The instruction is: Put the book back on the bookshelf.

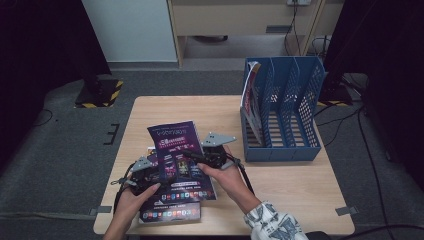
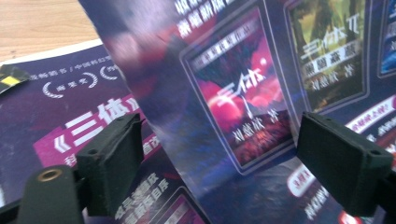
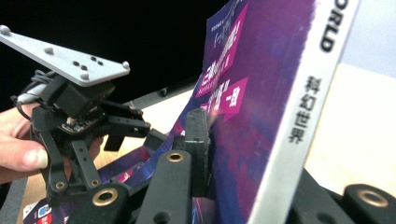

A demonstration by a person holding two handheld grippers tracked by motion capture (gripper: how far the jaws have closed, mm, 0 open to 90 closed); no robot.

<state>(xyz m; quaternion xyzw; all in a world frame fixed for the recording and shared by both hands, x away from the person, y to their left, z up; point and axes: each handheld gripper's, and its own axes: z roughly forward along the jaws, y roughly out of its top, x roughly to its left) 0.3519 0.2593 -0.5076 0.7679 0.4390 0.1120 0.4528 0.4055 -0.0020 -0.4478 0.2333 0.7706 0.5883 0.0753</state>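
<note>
My right gripper is shut on a purple magazine near its white spine and holds it tilted up off the table. In the right gripper view its left pad presses the cover of that magazine; the other jaw is hidden behind the spine. My left gripper stands open at the magazine's left edge. The left gripper view has the jaws of the left gripper wide apart, with the raised cover beyond them and no pad touching it. A second purple magazine lies flat underneath.
A blue file holder with several slots stands at the table's right rear, one magazine upright in its leftmost slot. Bare wooden table lies to the right of my hands. A small card lies beside the flat magazine.
</note>
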